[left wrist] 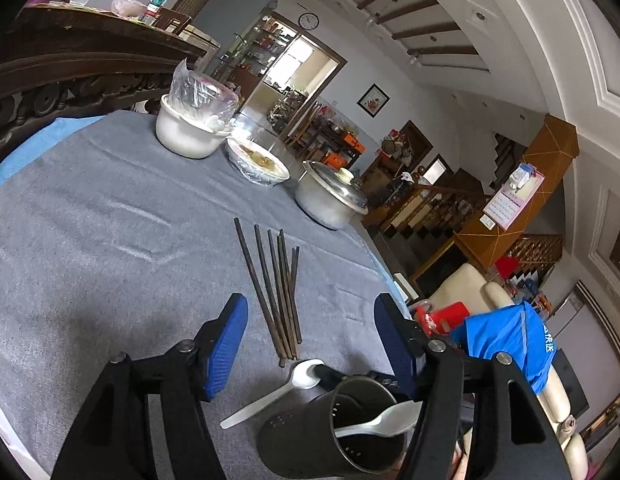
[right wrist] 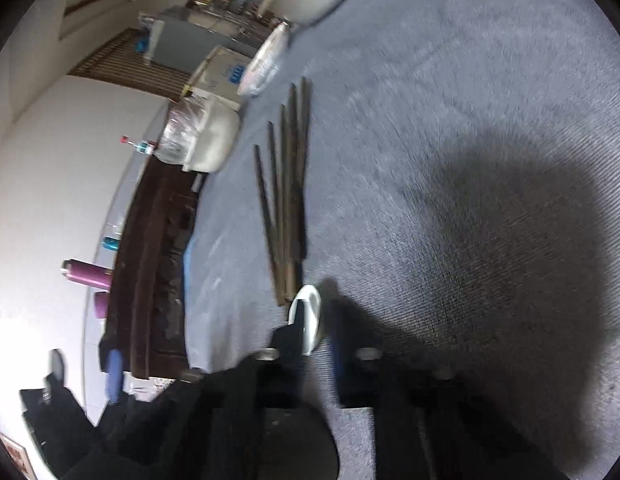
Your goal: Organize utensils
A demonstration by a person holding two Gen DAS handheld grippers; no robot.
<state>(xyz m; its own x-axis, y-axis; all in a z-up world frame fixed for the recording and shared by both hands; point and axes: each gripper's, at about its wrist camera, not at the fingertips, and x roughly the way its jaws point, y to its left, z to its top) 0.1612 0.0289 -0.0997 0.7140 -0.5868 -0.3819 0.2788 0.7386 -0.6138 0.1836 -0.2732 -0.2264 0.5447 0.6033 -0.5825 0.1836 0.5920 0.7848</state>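
Observation:
Several dark chopsticks point(left wrist: 275, 292) lie fanned on the grey tablecloth point(left wrist: 109, 220). My left gripper point(left wrist: 310, 304) is open, its blue pads point(left wrist: 225, 344) standing wide either side of the chopsticks' near ends and holding nothing. A dark metal utensil holder point(left wrist: 338, 428) stands low between the fingers with a white spoon point(left wrist: 378, 420) inside. A second white spoon point(left wrist: 269, 396) lies on the cloth. My right gripper point(right wrist: 316, 320) is shut on its bowl point(right wrist: 307, 312); the right gripper's tip point(left wrist: 330, 376) shows at the bowl. The right wrist view is blurred; the chopsticks point(right wrist: 287, 200) lie just ahead.
At the far edge stand a white pot with a plastic bag point(left wrist: 189, 132), a film-covered bowl point(left wrist: 257, 160) and a lidded metal pot point(left wrist: 334, 196). Dark carved wooden furniture point(left wrist: 69, 76) borders the far left. The table edge falls away at the right point(left wrist: 374, 256).

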